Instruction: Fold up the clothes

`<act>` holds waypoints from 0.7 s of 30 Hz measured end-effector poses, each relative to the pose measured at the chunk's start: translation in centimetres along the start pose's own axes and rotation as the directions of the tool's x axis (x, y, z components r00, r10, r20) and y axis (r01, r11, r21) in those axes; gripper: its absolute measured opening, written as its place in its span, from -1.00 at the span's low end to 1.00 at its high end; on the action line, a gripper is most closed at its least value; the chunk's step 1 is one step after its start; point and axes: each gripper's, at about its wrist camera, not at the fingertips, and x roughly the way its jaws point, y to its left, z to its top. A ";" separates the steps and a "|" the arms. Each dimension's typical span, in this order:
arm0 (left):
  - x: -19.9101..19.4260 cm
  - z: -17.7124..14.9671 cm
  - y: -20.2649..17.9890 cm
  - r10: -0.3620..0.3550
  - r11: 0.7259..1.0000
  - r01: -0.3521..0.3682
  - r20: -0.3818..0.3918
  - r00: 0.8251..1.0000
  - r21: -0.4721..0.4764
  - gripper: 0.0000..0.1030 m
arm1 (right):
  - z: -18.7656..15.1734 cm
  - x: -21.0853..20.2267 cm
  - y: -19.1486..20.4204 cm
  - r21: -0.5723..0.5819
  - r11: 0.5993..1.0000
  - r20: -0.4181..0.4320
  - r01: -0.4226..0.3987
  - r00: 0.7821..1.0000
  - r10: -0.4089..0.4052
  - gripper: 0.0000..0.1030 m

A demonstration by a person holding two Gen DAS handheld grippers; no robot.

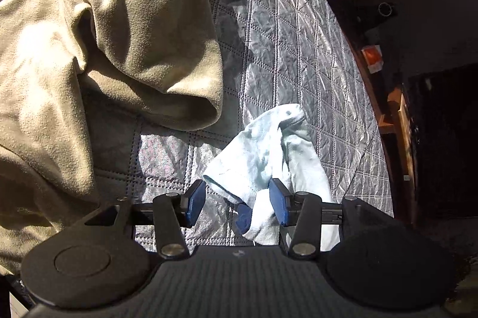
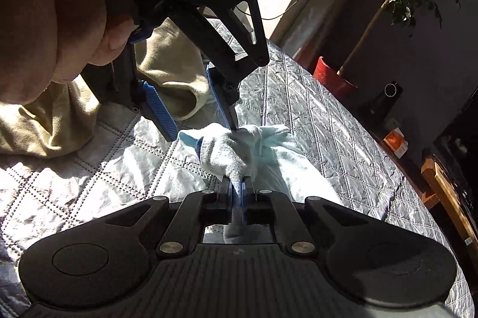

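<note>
Pinching the near end of a pale blue sock [image 2: 239,156] that runs away along the quilted grey bedspread [image 2: 328,120], the right gripper [image 2: 238,192] clamps it while the left gripper [image 2: 197,105] straddles it unclenched, hiding its far end, beige fleece garment [image 1: 104,34] bunched beyond.

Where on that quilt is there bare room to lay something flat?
Bare quilt runs right of the pale blue cloth out to the far edge, and bottom left between the beige garment and the right gripper. It is crowded at the cloth, where the left gripper also reaches in.
</note>
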 end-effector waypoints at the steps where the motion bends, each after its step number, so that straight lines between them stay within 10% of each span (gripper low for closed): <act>1: 0.3 -0.1 -0.4 -0.014 1.000 0.015 -0.024 1.000 0.026 -0.05 | -0.2 -0.1 -0.7 0.036 0.999 0.007 -0.026 1.000 0.026 -0.86; 21: 4.1 -0.5 -2.0 -0.063 0.998 0.066 -0.138 0.988 0.020 -0.01 | -2.6 -1.6 -2.5 0.077 0.988 0.043 -0.132 0.991 0.129 -0.84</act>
